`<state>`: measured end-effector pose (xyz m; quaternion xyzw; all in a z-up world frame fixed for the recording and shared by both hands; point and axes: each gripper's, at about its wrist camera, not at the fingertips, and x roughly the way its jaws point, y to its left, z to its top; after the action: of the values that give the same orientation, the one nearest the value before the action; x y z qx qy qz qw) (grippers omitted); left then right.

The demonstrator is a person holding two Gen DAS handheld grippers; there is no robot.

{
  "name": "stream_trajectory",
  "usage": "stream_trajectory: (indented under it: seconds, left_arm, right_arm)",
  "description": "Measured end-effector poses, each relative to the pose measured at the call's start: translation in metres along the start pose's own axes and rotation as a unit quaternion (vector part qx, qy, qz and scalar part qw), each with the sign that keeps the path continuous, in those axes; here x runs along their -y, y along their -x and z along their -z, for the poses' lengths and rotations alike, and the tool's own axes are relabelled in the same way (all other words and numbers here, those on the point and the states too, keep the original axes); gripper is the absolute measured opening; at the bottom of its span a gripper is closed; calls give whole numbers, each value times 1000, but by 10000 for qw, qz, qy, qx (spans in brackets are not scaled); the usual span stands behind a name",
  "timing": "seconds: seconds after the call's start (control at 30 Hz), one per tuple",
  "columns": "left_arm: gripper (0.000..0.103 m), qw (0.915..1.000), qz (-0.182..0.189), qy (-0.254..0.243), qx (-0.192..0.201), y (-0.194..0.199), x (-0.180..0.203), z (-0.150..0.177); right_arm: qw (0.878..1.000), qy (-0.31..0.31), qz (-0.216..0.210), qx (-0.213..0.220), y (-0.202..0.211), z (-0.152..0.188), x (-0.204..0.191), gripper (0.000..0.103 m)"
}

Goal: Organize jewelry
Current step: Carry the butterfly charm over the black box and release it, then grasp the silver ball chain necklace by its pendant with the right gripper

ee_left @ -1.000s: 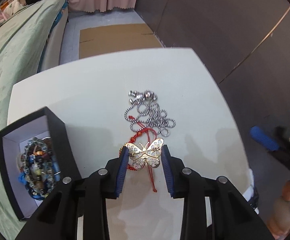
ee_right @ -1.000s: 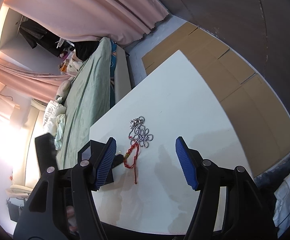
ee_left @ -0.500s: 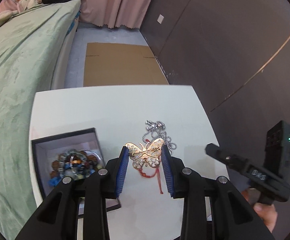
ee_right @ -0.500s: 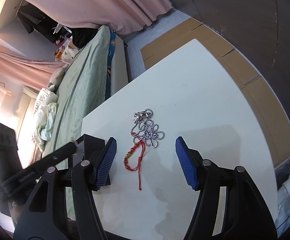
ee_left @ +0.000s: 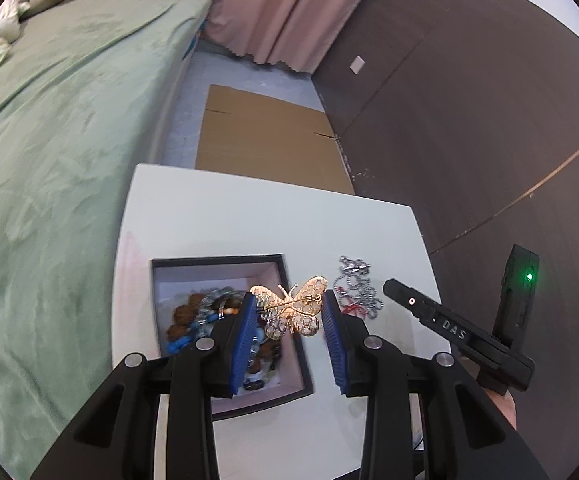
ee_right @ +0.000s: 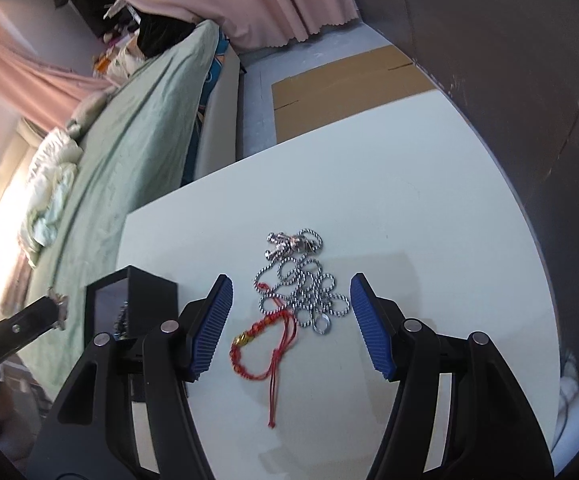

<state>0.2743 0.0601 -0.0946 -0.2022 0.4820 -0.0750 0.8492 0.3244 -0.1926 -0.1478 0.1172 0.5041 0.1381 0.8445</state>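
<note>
Left gripper [ee_left: 289, 316]: its blue pads pinch a gold butterfly brooch [ee_left: 291, 312] by the wing edges, held flat between the fingertips.
Change, left: a second ago the brooch hung over the bare white table [ee_left: 217, 220], with the chains just beyond the fingertips; now the black box [ee_left: 217, 261] lies under and beyond the jaws, so the carry has brought the brooch over the box.
Box contents: bead bracelets [ee_left: 193, 316] already lie inside, to the left of the left pad.
Meaning: in my judgement the brooch is nearly placed; what remains is a lowering and a release.
Right gripper [ee_right: 289, 320]: jaws spread wide, nothing between the pads.
Change, right: the silver chain [ee_right: 301, 284] and red cord bracelet [ee_right: 263, 346], earlier off towards the left pad, now sit centred between the fingers on the table below.
Meaning: the right side looks lined up for the next pick, probably the red bracelet, which lies nearer.
Still to sort: the chain and the red bracelet, both outside the box.
</note>
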Motion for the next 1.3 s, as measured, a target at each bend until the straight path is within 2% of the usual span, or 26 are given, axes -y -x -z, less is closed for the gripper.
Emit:
stream_trajectory:
  seconds: [0.13,0.17,0.23,0.33,0.43,0.6,0.73,0.8,0.87,0.93,1.1,1.3]
  left_arm:
    - [34,9997,-28,244,4,1,-17,-2]
    - [46,9997,-27,262,8,2,-20,-2]
    - [61,9994,-56,326,86,5,-24,-3]
    - [61,9993,-61,340,130,7,-26,-5]
    - [62,9990,-104,402,167,8,-29,-6]
    - [70,9983,-206,487,244,9,-35,-9]
    - [74,9977,-281,556,276,9,-39,-10]
    - [75,9974,-320,580,286,8,-42,-10]
    - [76,9971,-355,607,279,7,-43,-10]
    - [76,9970,-377,623,269,5,-44,-10]
    - [76,9970,-382,632,250,2,-46,-10]
    - [77,9968,-384,641,299,2,-47,-9]
  right_arm:
    - [9994,185,267,-72,-15,-5,-8,62]
    - [9991,243,338,-97,-20,-6,-10,62]
    - [9981,376,467,-126,-28,-9,-15,62]
    - [9962,560,638,-190,-43,-14,-19,62]
    - [9960,598,623,-248,-54,-17,-19,62]
    - [9927,900,751,-285,-66,-18,-31,62]
    - [9864,1260,1030,-232,-71,-15,-42,62]
    - [9827,1418,1177,-192,-73,-11,-45,58]
    - [9787,1579,1305,-162,-73,-7,-47,43]
    - [9784,1644,1231,-230,-71,-4,-47,36]
    - [9820,1570,980,-365,-64,2,-43,36]
    - [9877,1393,694,-130,-35,3,-42,36]
